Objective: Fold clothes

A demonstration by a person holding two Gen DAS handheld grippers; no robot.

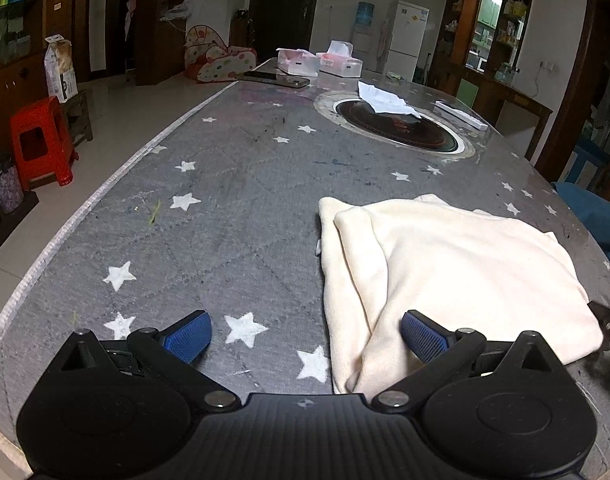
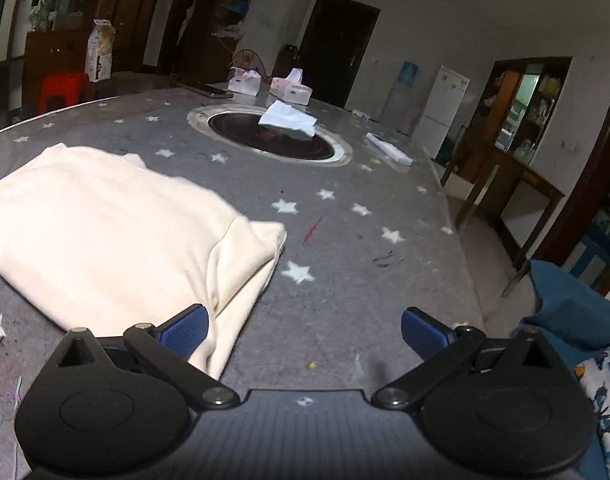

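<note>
A folded cream garment (image 1: 445, 264) lay on the starred table (image 1: 225, 216). Both grippers, left (image 1: 305, 338) and right (image 2: 305, 334), gaped empty beside it; its near edge was hidden behind their fingers.

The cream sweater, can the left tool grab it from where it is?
Probably yes. The left tool is open, with its right finger already over the near edge of the cream sweater. Nothing lies between them on the grey star cloth.

Cream garment (image 1: 457, 264), folded into a thick soft bundle, flat on the grey star-patterned table cover (image 1: 209, 216).
</note>
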